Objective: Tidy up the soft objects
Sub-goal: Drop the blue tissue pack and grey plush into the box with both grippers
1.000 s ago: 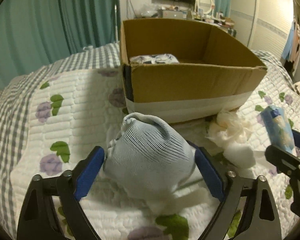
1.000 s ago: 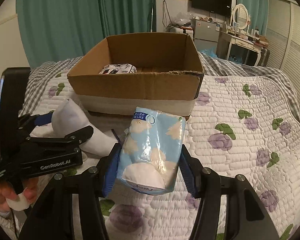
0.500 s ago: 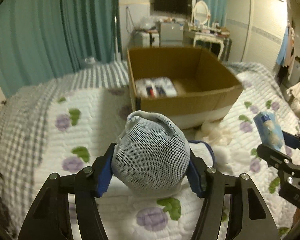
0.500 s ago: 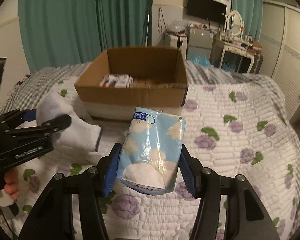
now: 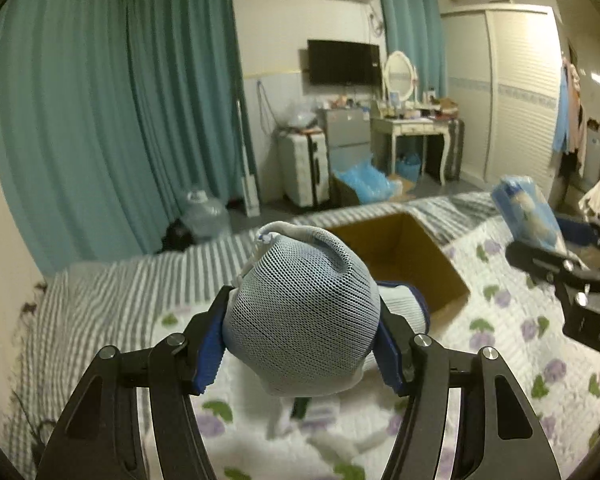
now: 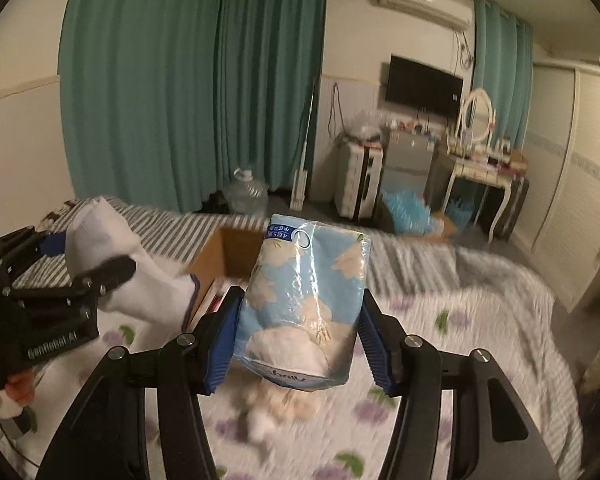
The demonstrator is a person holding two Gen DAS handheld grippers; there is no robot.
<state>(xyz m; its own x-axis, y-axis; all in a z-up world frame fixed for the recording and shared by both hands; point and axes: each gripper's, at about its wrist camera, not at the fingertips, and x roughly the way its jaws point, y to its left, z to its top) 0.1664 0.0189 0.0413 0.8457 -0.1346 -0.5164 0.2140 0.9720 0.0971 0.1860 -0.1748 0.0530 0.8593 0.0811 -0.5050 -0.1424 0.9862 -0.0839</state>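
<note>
My left gripper (image 5: 300, 340) is shut on a white knitted sock (image 5: 304, 320) with a blue cuff and holds it high above the bed. The sock also shows in the right wrist view (image 6: 116, 268), at the left. My right gripper (image 6: 298, 340) is shut on a light blue tissue pack (image 6: 304, 300), also lifted; the pack shows at the right of the left wrist view (image 5: 528, 212). The open cardboard box (image 5: 412, 256) sits on the bed beyond and below both grippers, partly hidden by the held things (image 6: 228, 256).
A quilt with purple flowers (image 6: 440, 352) and a grey striped blanket (image 5: 112, 304) cover the bed. A pale fluffy item (image 6: 268, 412) lies on the quilt below the right gripper. Teal curtains, a suitcase, a dressing table and a wardrobe stand beyond the bed.
Both grippers have risen well above the bed with their loads. The box now looks smaller and lower in both views. The views are blurred by the motion.
</note>
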